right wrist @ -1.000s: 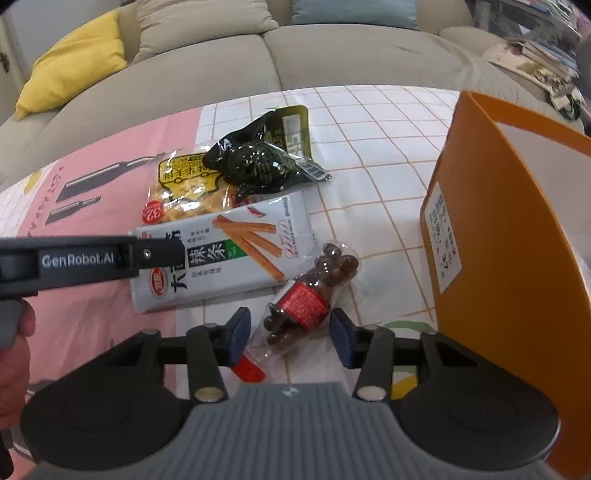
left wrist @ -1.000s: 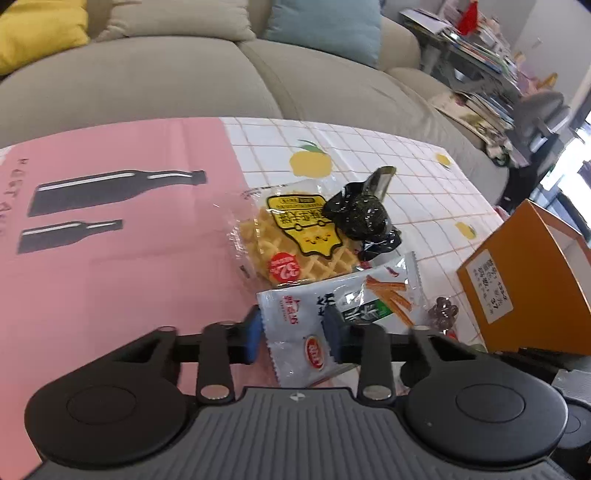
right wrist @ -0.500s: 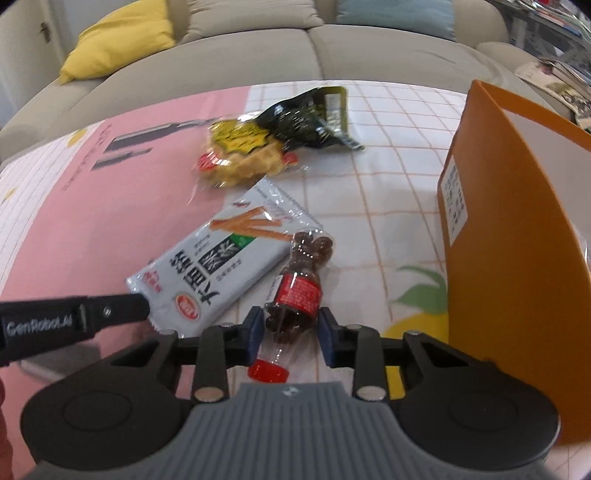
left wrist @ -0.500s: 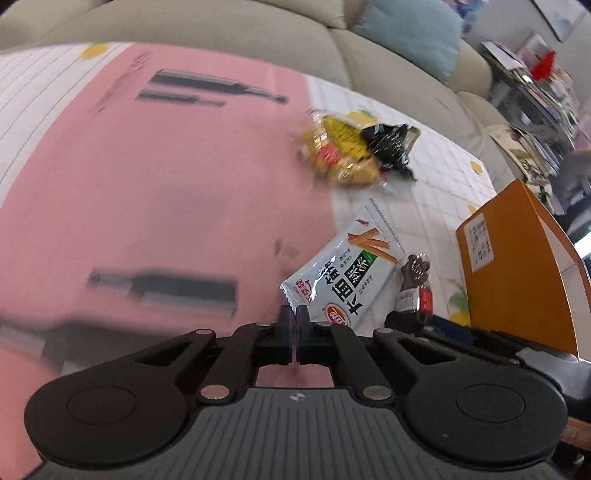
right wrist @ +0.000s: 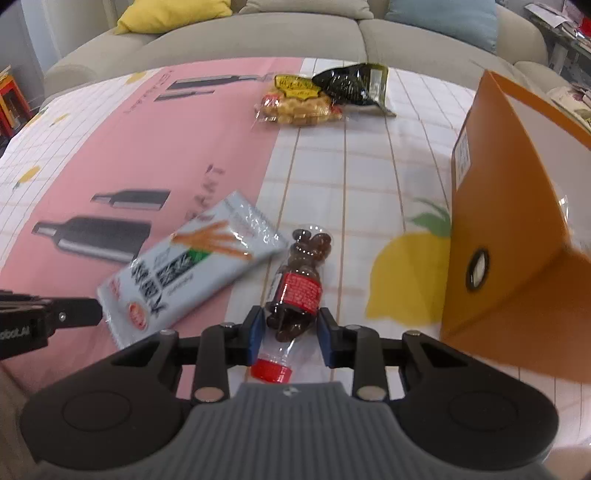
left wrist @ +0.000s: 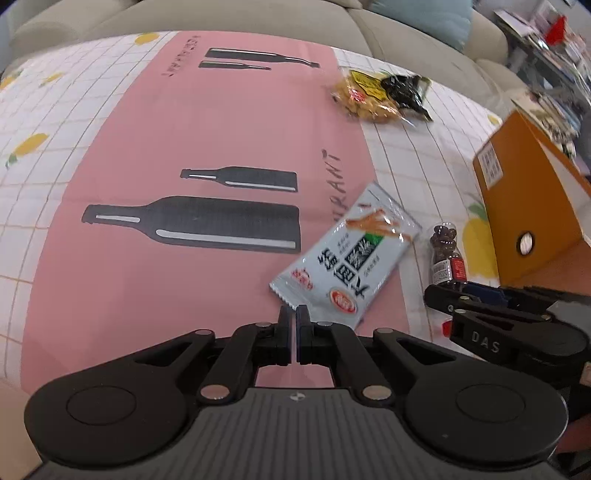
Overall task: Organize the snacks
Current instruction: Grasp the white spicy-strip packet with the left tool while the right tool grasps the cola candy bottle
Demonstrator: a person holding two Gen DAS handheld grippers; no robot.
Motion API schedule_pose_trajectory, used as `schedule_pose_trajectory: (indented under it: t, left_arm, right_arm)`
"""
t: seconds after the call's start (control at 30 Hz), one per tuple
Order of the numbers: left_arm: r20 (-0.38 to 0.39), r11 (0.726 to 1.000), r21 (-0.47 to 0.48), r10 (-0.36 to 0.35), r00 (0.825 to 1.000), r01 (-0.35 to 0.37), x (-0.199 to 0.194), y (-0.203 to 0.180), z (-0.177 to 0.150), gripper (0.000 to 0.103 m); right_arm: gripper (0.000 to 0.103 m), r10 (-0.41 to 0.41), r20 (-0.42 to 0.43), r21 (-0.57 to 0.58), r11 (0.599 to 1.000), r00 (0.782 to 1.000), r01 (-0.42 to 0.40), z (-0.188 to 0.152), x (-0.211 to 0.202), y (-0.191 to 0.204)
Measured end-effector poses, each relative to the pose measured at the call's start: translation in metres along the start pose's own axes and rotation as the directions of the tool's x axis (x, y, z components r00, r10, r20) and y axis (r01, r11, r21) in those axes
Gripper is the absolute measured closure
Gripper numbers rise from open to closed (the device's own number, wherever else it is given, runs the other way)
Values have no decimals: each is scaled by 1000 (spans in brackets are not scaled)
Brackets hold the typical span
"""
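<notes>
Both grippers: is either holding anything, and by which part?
Left gripper pinches the white snack packet by its corner seam. Right gripper clamps the small candy bottle near its neck.

The left gripper (left wrist: 293,318) has its jaws pinched together on the corner of a white snack packet (left wrist: 345,259) lying on the pink tablecloth (left wrist: 184,122). A small bottle of chocolate beans (left wrist: 445,254) lies just beside it, near the orange box (left wrist: 524,206)

Beige sofa (right wrist: 258,37) with yellow (right wrist: 173,13) and blue (right wrist: 443,18) cushions, seemingly daylit.
</notes>
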State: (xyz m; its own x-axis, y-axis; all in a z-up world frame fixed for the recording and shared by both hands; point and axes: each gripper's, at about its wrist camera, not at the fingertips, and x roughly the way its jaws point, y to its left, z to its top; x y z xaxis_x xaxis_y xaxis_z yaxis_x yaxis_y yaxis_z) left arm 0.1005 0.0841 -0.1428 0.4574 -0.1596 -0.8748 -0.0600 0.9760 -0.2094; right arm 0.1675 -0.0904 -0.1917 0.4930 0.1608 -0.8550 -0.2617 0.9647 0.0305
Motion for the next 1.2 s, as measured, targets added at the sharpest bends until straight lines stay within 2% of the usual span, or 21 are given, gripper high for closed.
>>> schedule_pose_trajectory:
  t: [0.1,0.17,0.2,0.27,0.4,0.43,0.6,0.77,0.9,1.03,1.13,1.2]
  left_arm:
    - [69,992,123,33,997,-42,-9,-12,-6,92]
    - [113,983,175,30,993,-49,-16,-19,-6,73]
    - [127,981,189,20,992,-44,-18,-21,-4,69]
    - [141,976,217,-2,990,-29,-20,-26,0,46]
    - [167,949,315,-26,986,-28,-20,-39,6,22]
    - [169,942,336,-37,985,-22,-19,-41,8,19]
    - [148,907,421,-75,986,6,-7,-45,16,16]
    - [132,843,537,-74,989,-8,12,-53,21,17]
    - [77,834,548,-123,989,61,24,-51,26,16]
    - [70,800,598,-112,991,49,34,-55,23,16]
    - [47,798,600,-94,994,47,45,-58,22,15]
    - [54,814,577,-113,992,61,48,-57,22,13]
  right_arm:
    - [73,6,-11,2,1000,1000,-6,-9,-6,-1]
    - [73,7,-6,4,1000,1000,-7,-12,-9,-4]
    - [72,11,-1,7,1000,1000,-11,-14,-10,-5]
    - [65,13,4,26,1000,1000,-13,-14,-11,-9]
    - [54,24,41,64,998,999,-27,-14,-15,-14]
    - [48,20,53,65,998,998,-24,-14,-17,-15]
    - [45,-1,91,58,998,996,-5,-13,-18,-15]
    - [43,-29,97,39,999,995,26,-13,-13,-13]
    - [49,-21,100,57,998,995,15,-12,-12,-18]
    - [50,-34,60,118,993,998,27,-14,-9,-29]
    - [51,-32,55,139,990,998,24,-13,-8,-33]
    - [50,-29,59,138,990,998,20,-13,-7,-31]
